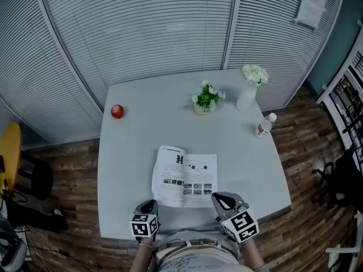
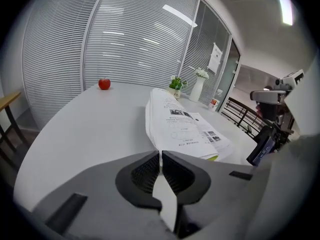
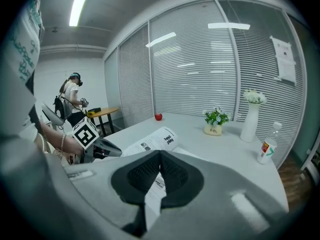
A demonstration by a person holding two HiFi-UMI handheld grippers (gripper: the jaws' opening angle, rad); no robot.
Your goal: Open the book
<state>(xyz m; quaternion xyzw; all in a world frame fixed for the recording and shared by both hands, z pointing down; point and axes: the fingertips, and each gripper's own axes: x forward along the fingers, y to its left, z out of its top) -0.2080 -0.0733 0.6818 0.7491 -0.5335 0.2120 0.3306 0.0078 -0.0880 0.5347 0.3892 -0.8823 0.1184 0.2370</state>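
Note:
The book [image 1: 184,177] lies open on the white table [image 1: 127,157], near the front edge, printed pages up. My left gripper [image 1: 150,204] is at its near left corner. In the left gripper view the left page [image 2: 165,114] curls up off the stack and runs into the left gripper [image 2: 160,153], which is shut on it. My right gripper [image 1: 217,198] is at the near right corner. In the right gripper view the right gripper [image 3: 160,152] is shut, with a strip of printed page [image 3: 154,186] showing between its fingers.
A red apple [image 1: 117,111] sits at the table's far left. A small potted plant [image 1: 205,100], a white vase of flowers [image 1: 249,92] and a small bottle [image 1: 264,126] stand at the far right. A person [image 3: 72,96] stands by a yellow table off to the left.

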